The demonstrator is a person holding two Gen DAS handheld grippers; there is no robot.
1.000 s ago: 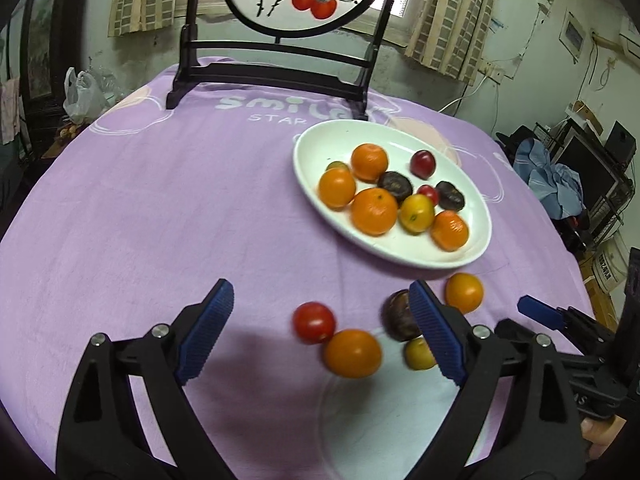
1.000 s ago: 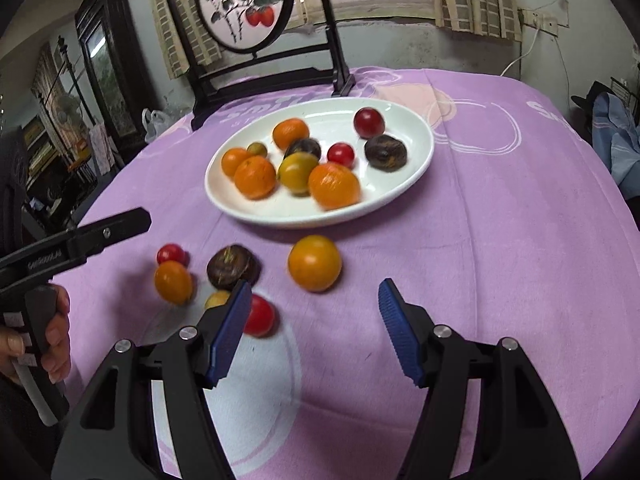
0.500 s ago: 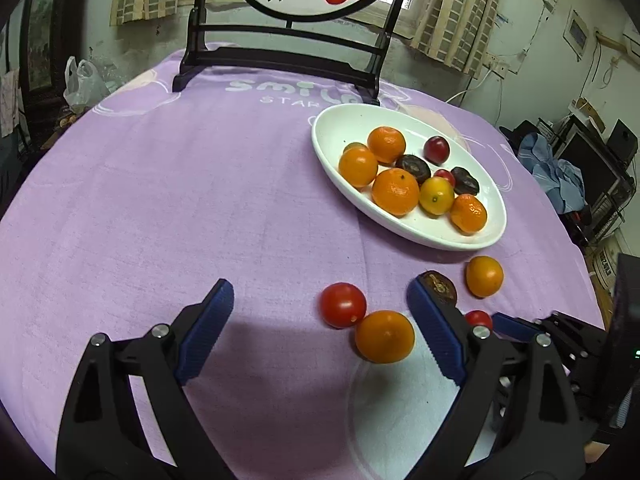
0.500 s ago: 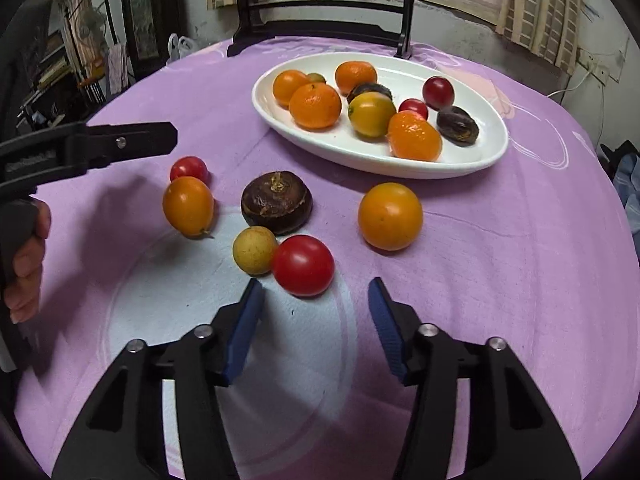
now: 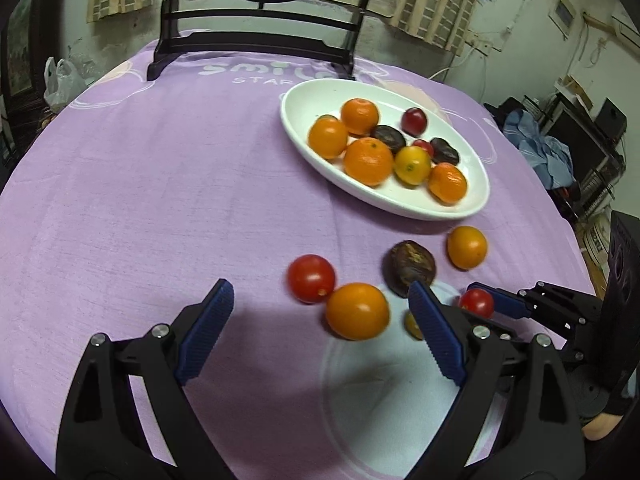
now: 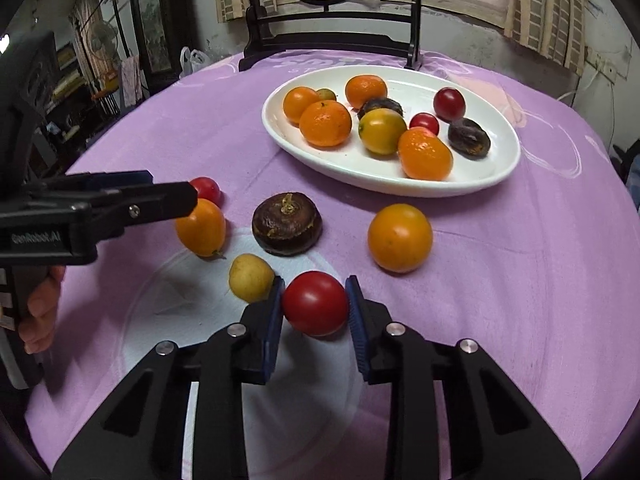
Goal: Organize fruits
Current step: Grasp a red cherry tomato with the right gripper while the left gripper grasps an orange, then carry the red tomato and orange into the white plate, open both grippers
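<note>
A white oval plate [image 6: 500, 168] [image 5: 404, 206] on the purple tablecloth holds several oranges, tomatoes and dark fruits. Loose fruit lies in front of it. My right gripper [image 6: 315, 304] is shut on a red tomato [image 6: 315, 303] [image 5: 476, 302] on the cloth. Beside it lie a small yellow fruit [image 6: 251, 283], a dark brown fruit [image 6: 287, 224] [image 5: 410, 267], and an orange [image 6: 400, 237] [image 5: 467, 247]. My left gripper [image 5: 320, 320] is open, with another orange [image 5: 357, 311] [image 6: 201, 227] and a red tomato [image 5: 311, 279] [image 6: 206, 189] just ahead of its fingers.
A black chair with a round painted back [image 5: 256, 40] stands at the table's far side. A white plastic bag [image 5: 60, 84] hangs at the left. Shelves and blue cloth [image 5: 540, 148] lie to the right, beyond the table edge.
My right gripper has moved forward and closed its jaws on the red tomato. My left gripper has shifted slightly, staying open near the orange and the other tomato.
</note>
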